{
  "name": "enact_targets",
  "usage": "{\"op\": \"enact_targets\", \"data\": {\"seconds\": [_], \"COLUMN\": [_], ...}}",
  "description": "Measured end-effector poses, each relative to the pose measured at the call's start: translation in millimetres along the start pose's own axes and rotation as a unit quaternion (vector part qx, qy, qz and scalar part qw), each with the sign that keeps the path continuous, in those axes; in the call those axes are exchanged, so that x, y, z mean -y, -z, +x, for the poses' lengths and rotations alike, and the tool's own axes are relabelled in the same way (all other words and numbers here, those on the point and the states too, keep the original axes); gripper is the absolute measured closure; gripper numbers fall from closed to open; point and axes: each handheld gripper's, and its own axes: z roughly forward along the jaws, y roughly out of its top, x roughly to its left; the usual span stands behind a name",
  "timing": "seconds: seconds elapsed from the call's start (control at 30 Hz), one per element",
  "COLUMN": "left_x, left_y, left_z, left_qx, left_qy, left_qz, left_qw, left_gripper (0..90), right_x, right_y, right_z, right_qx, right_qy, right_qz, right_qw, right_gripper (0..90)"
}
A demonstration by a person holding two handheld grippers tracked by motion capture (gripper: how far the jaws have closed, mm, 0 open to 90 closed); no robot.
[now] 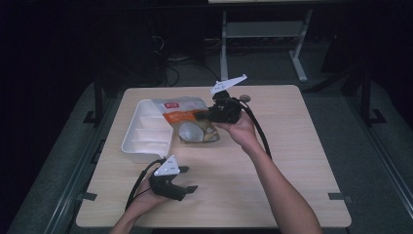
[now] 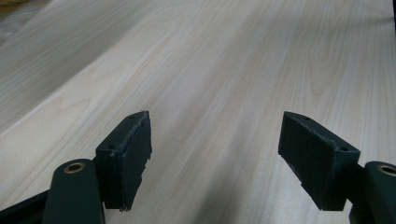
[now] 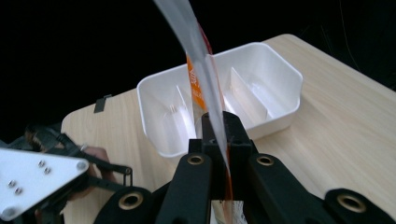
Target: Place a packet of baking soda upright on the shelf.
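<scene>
A silver and orange food pouch (image 1: 190, 119) hangs in the air just right of the white tray (image 1: 146, 141), with my right gripper (image 1: 207, 114) shut on its right edge. In the right gripper view the pouch (image 3: 198, 60) runs edge-on up from between my closed jaws, in front of the divided white tray (image 3: 280, 70). My left gripper (image 1: 190, 179) rests low near the table's front edge, open, with nothing between its pads (image 2: 128, 154) but bare wood.
The white tray has several compartments and sits at the table's left. A small round object (image 1: 245, 98) lies near the far edge. The left hand and its gripper (image 3: 42, 177) show at the lower left of the right gripper view.
</scene>
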Motion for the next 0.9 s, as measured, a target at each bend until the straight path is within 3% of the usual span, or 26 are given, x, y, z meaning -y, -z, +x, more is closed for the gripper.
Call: {"op": "enact_targets", "data": {"seconds": [0.9], "left_x": [2.4], "left_y": [3.8], "left_z": [5.2], "left_qx": [0.000], "left_qy": [0.007], "left_qz": [-0.006], "left_qw": [1.0000], "left_gripper": [25.4], "right_x": [-51.4], "right_y": [-63.9], "right_z": [7.3], "right_qx": [-0.026], "right_qy": [0.016], "right_qz": [-0.009], "right_qw": [0.9995], "right_gripper": [89.5]}}
